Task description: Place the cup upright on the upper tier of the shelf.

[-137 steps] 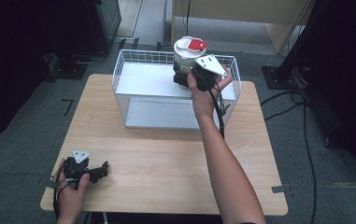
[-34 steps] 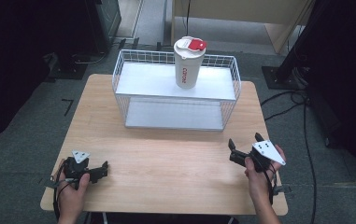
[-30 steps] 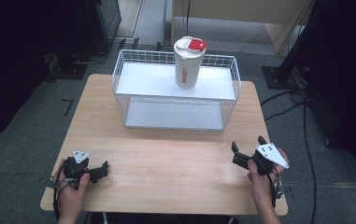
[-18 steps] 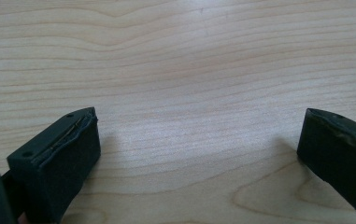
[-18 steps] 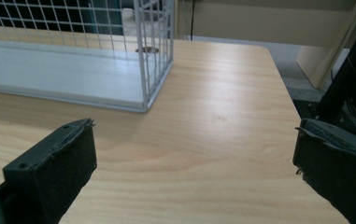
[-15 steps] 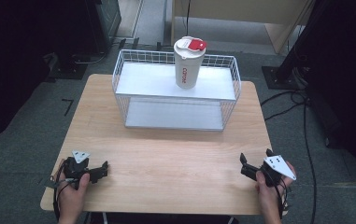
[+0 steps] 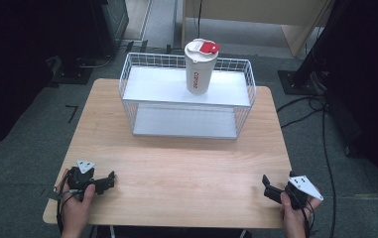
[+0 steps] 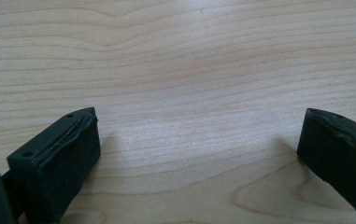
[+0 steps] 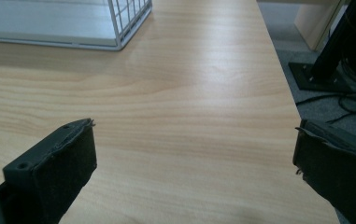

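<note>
Cup: I see the white cup with a red-tabbed lid [image 7: 200, 67] standing upright on the upper shelf of the white wire basket [image 7: 127, 82], at the far side of the surface [image 7: 186, 168].

Left tool: my left tool [image 7: 108, 180] rests at the near left corner of the surface, in the left hand [image 7: 75, 203]. In the left gripper view its jaws stand wide apart with nothing but bare wood grain between them, so it is released.

Right tool: my right tool [image 7: 268, 186] sits at the near right edge, in the right hand [image 7: 295, 210]. The right gripper view shows the jaws spread, nothing held, and a corner of the basket [image 9: 119, 28] ahead and to the left.

Direction: the cup lies far forward of both tools. From the right tool it is ahead and to the left; from the left tool, ahead and to the right.

Long axis: vertical, so I judge a side-on grasp around the body suits it better than one from above.

Nearer hand: the cup stands right of the basket's middle, so I reckon the right tool is somewhat nearer.

Obstacle: the basket's wire rim stands around the cup, so I expect any reach must come in over that rim.
</note>
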Tool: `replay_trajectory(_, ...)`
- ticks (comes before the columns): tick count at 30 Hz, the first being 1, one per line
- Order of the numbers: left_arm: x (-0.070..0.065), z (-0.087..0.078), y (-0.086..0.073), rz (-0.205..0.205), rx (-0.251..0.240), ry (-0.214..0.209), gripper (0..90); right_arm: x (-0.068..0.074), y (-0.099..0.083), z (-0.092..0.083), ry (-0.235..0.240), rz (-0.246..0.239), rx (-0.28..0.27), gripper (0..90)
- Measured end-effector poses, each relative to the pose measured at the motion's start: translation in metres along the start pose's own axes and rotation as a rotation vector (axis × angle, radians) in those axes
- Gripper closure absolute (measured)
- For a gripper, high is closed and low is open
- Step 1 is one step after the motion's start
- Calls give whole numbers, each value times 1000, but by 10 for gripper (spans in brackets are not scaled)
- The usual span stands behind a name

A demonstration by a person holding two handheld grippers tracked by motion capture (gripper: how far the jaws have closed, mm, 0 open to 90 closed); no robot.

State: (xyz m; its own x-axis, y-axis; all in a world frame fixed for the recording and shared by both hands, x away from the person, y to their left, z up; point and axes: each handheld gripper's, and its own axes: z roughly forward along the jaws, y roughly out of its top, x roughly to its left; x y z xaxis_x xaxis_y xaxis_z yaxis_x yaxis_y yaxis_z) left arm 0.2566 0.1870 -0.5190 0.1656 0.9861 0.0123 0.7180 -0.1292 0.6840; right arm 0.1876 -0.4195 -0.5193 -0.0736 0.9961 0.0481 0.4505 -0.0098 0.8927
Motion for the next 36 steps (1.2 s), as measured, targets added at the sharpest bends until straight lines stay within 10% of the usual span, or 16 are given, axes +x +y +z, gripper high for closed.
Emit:
replay_trajectory(7,0,0,0,0,0,0,0,-9,-2,0,-33,-28,126,0)
replay_trajectory(36,0,0,0,0,0,0,0,-7,-1,13,87,-90,322,0)
